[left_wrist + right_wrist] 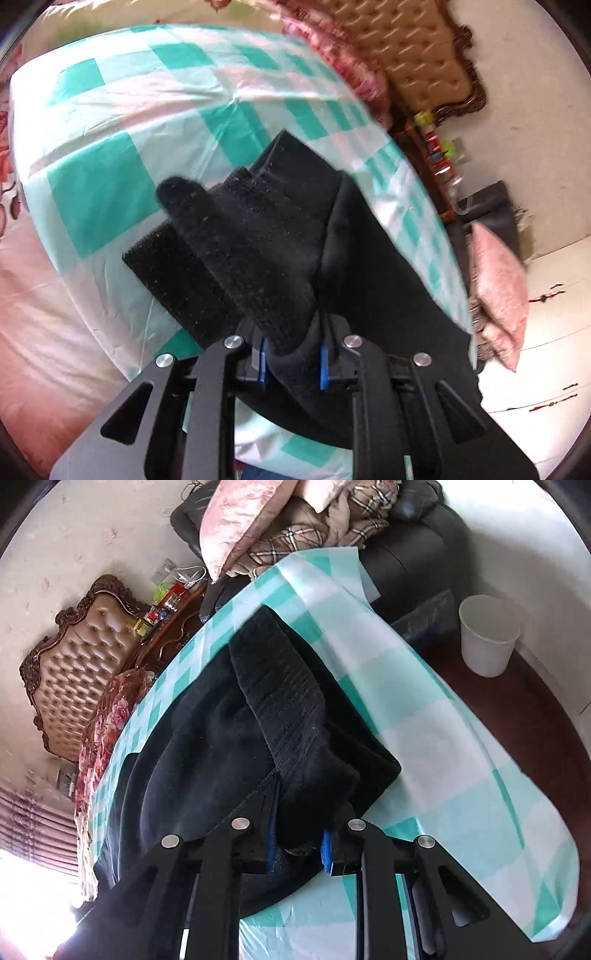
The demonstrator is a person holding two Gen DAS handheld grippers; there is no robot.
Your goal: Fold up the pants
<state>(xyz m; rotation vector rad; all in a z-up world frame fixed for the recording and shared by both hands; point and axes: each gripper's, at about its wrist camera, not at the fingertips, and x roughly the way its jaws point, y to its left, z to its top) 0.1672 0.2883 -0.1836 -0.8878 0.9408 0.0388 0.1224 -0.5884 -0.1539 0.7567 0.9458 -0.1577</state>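
Black linkage arms and blue pads of the left gripper (292,363) fill the foreground of the left wrist view, clenched on a bunched fold of the black pants (258,243). From the pinch the cloth fans away across the teal-and-white checked sheet (110,195), its ribbed edges layered and partly turned over. Right wrist view: the right gripper (299,849) is likewise clamped on a gathered thickness of the pants (207,746), blue pads pressing the fabric from both sides. The garment lies heaped on the checked sheet (424,738), most of it spread to the left of the pinch, one ribbed band running diagonally up the middle. Surroundings: a tufted headboard (77,657) with carved dark frame, a pink cushion (236,524) on piled plaid cloth, a white bin (487,635) on the dark floor to the right. Left view slightly blurred at the sheet's far edge
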